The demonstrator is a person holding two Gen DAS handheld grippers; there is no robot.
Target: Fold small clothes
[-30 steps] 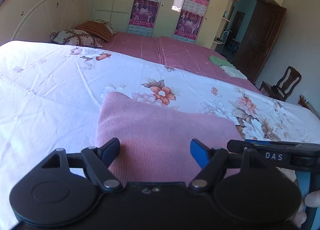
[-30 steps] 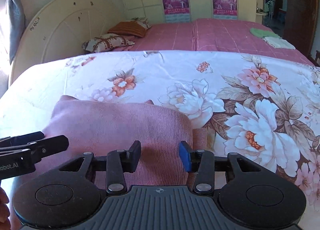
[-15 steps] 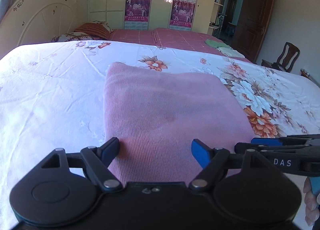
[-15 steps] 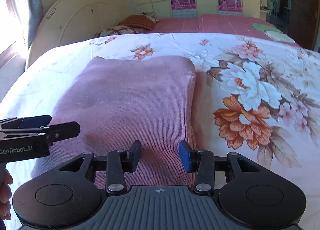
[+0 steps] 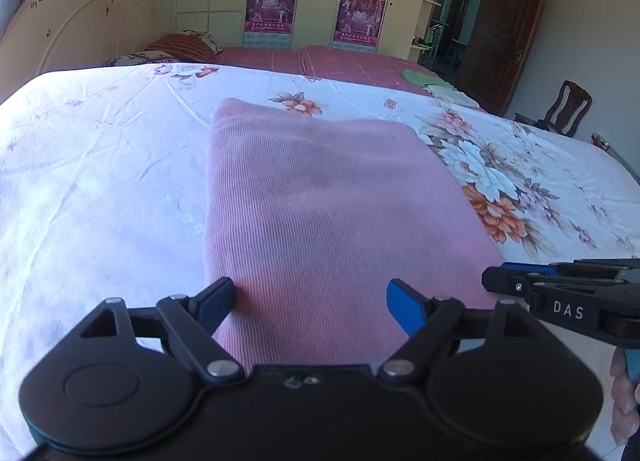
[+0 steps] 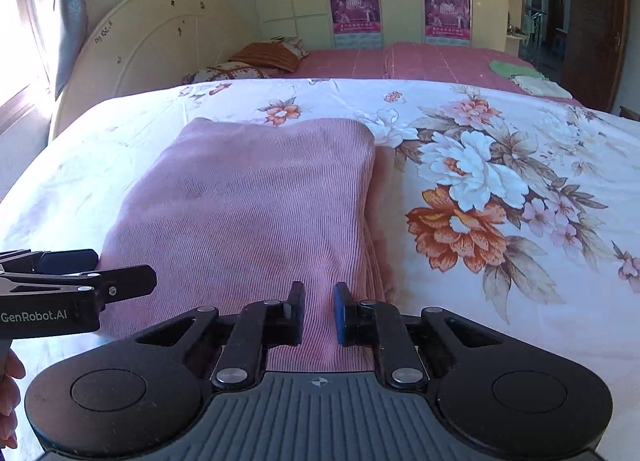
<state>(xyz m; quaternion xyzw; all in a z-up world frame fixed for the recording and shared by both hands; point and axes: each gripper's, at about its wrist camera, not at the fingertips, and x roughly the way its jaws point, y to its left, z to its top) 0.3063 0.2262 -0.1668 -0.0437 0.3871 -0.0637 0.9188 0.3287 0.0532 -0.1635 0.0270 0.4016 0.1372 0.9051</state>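
A pink ribbed garment (image 5: 332, 197) lies folded into a rectangle on the floral bed sheet (image 5: 100, 165); it also shows in the right wrist view (image 6: 248, 213). My left gripper (image 5: 310, 299) is open, its fingers astride the garment's near edge at the left. My right gripper (image 6: 319, 307) is narrowed to a small gap over the garment's near edge at the right, with cloth between the fingers; whether it pinches the cloth is unclear. Each gripper appears in the other's view, the right one (image 5: 560, 293) and the left one (image 6: 76, 285).
The sheet (image 6: 500, 189) spreads wide on both sides of the garment. Behind it is a pink bed cover (image 6: 420, 61) with pillows (image 6: 268, 55) and small folded cloths (image 6: 520, 75). A headboard (image 6: 160, 41), wardrobe, door and a chair (image 5: 568, 109) stand further off.
Both grippers have pulled back and up, so more of the garment shows. My right gripper's fingers have closed in from a wide gap to a narrow one. The left stays open.
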